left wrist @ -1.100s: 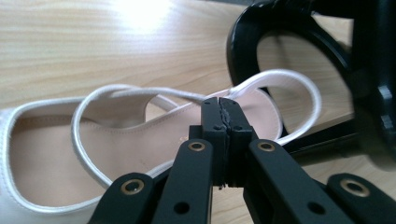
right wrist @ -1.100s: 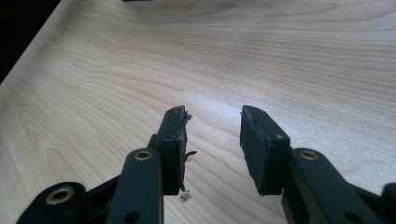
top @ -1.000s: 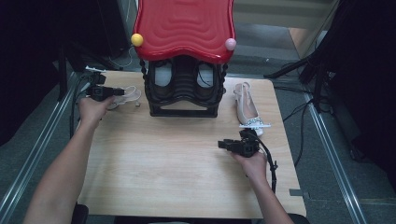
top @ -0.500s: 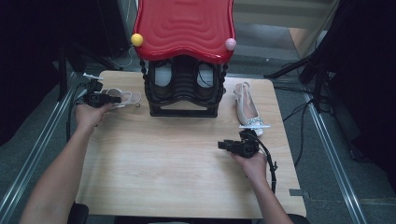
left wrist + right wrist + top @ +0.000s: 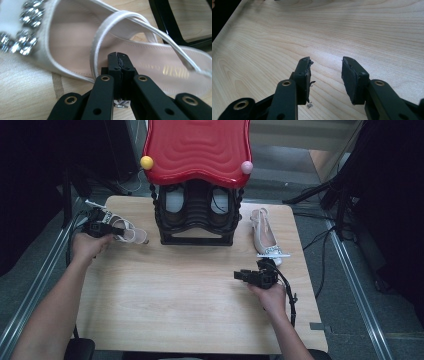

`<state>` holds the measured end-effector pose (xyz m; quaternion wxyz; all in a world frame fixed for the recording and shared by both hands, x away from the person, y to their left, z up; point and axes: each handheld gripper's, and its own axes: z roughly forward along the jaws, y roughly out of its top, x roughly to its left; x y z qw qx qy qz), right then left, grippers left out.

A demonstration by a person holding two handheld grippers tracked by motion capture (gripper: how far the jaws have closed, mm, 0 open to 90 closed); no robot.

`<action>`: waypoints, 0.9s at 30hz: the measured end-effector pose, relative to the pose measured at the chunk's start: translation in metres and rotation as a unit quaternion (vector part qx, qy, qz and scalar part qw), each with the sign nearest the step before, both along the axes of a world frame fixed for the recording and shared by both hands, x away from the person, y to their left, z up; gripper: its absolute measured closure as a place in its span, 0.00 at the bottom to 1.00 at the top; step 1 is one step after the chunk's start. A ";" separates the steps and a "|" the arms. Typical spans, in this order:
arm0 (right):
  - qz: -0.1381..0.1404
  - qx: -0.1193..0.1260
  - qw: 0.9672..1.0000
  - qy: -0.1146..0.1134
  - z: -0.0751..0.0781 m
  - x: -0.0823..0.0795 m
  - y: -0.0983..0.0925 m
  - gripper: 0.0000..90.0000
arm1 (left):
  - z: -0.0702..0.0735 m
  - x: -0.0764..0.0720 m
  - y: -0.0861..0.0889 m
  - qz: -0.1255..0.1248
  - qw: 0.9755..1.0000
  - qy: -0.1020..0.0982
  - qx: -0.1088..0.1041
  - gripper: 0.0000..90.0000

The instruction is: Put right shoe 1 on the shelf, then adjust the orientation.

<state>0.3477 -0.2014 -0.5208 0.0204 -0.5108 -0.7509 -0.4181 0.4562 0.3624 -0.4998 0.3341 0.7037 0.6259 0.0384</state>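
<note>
Left gripper (image 5: 119, 58): my jaws are pressed together, pinching the thin strap of the left shoe (image 5: 129, 232).
Left shoe: lies at the table's (image 5: 175, 320) far left, just beside the rack (image 5: 196, 215).
Right gripper (image 5: 325, 72): my jaws have just been opening, nothing between them, bare wood below.
Right shoe (image 5: 265, 235): flat on the table, right of the rack, untouched.
Rack: one pair (image 5: 192, 200) already inside.
Progress: early, I judge; both loose shoes remain to be shelved.

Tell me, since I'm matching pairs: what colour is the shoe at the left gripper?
Pale cream-white, with sparkly silver stones; the left gripper view shows the shoe best.
</note>
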 end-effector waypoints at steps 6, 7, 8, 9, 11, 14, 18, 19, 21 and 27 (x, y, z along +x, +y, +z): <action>-0.001 0.001 1.000 0.000 0.000 0.000 0.000 0.67 | 0.001 0.000 0.005 0.000 1.000 0.008 0.009 1.00; -0.003 0.001 1.000 0.002 0.001 0.000 0.000 0.67 | 0.001 0.000 0.006 0.003 1.000 0.010 0.006 1.00; -0.002 0.000 1.000 0.000 0.000 0.000 -0.001 0.67 | 0.001 0.000 0.007 0.001 1.000 0.013 0.011 1.00; -0.003 0.000 1.000 0.000 0.000 0.000 -0.001 0.67 | 0.002 0.000 0.007 0.002 1.000 0.012 0.016 1.00; -0.004 0.001 1.000 0.001 0.000 0.000 -0.001 0.66 | 0.002 0.000 0.009 -0.004 1.000 0.016 0.026 1.00; -0.004 0.001 1.000 0.002 0.000 0.000 -0.001 0.66 | 0.002 0.000 0.012 -0.002 0.999 0.020 0.024 1.00; -0.005 0.000 1.000 0.004 -0.001 0.000 -0.001 0.66 | 0.002 -0.001 0.016 0.000 0.999 0.022 0.026 1.00; -0.004 -0.002 1.000 0.005 -0.001 0.000 -0.001 0.66 | 0.002 -0.001 0.017 0.000 0.999 0.023 0.027 1.00; -0.004 -0.002 1.000 0.004 -0.001 -0.001 -0.001 0.66 | 0.003 0.000 0.019 0.003 0.999 0.024 0.027 1.00; -0.006 -0.002 1.000 0.005 -0.001 0.000 0.000 0.65 | 0.002 0.000 0.023 0.013 0.999 0.032 0.032 0.98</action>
